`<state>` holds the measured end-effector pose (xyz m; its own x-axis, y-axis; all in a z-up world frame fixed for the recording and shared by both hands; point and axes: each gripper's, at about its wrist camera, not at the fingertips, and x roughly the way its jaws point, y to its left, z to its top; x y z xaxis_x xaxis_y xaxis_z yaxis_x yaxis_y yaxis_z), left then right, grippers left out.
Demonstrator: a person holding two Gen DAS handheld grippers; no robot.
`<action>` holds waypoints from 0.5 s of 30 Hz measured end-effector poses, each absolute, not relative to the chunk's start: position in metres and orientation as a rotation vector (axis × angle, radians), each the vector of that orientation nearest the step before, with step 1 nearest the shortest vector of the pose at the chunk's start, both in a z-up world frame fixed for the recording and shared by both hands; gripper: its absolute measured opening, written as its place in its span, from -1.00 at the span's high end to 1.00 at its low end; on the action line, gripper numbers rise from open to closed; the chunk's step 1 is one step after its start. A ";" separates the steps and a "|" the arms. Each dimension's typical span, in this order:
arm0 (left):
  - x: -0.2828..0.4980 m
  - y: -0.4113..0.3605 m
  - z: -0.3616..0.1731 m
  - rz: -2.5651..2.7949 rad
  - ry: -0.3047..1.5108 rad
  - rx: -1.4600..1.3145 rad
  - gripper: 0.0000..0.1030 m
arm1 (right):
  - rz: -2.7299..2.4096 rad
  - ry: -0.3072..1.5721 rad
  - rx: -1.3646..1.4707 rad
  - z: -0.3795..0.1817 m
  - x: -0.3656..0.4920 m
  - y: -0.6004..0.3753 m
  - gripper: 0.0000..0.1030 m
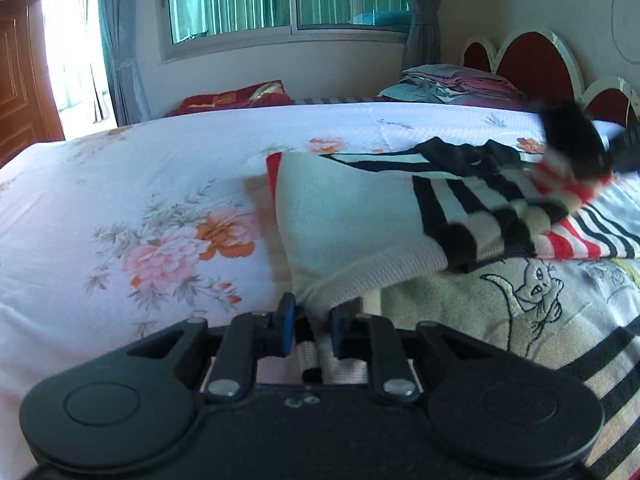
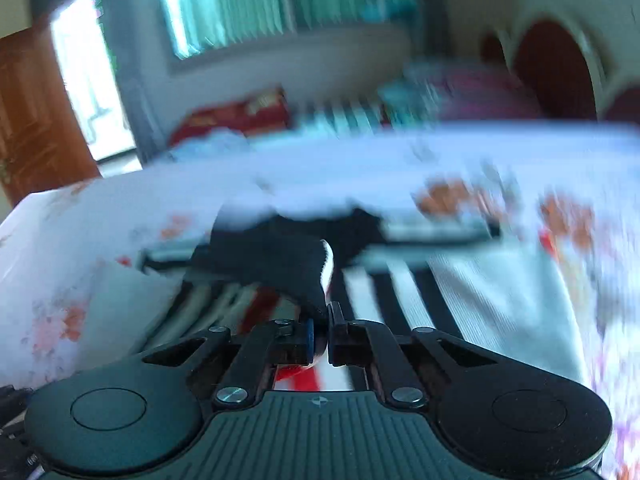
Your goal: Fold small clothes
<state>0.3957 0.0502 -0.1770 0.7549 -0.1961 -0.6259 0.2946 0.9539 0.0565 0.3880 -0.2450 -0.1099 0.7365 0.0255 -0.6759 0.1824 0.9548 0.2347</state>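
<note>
The left tool [image 1: 311,320] pinches the cream hem of a striped knit sweater [image 1: 360,216]. The right tool [image 2: 321,334], nearly closed, grips the sweater's black edge. The sweater lies partly folded on the floral bedsheet [image 1: 120,208], beside a cat-embroidered garment [image 1: 520,300].
</note>
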 end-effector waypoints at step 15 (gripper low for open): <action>0.395 0.054 -0.173 -0.298 0.709 0.135 0.72 | -0.153 0.765 0.496 -0.135 0.363 -0.295 0.78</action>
